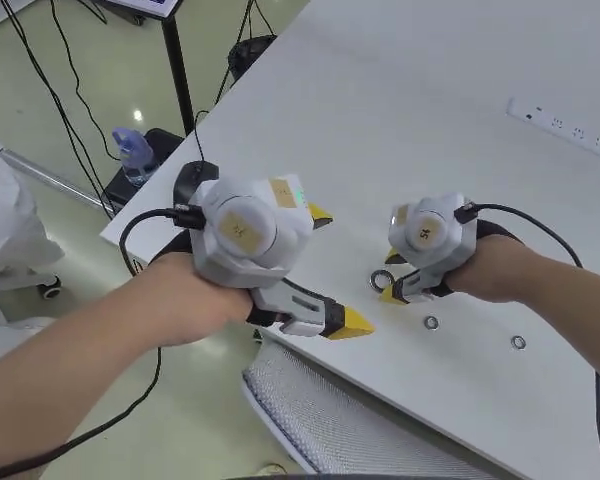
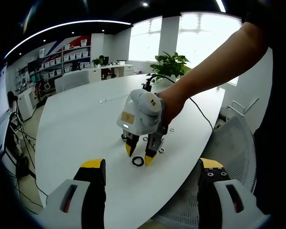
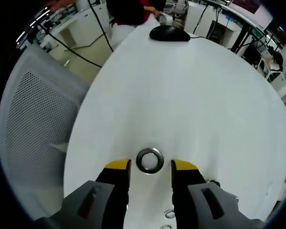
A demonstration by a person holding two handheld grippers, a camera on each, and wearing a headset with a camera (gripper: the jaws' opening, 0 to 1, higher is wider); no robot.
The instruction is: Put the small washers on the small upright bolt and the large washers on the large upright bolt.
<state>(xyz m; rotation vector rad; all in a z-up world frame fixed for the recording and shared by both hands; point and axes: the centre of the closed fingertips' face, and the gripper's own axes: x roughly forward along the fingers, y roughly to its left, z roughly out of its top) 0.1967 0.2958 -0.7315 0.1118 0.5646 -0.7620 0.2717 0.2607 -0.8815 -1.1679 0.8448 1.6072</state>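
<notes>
Head view, tally on the counter.

Washers: three in all. One large washer, two small washers.

Grippers: two, the left gripper and the right gripper, with two jaws each.

Power strip: one. Black mouse: one.

Off the counter: one mesh chair, one plastic bottle.

Right gripper view: one large washer, and at least two small ones beside it.

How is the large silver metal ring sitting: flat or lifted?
Flat: the large silver metal ring lies on the white table between the open right tongs.
</notes>
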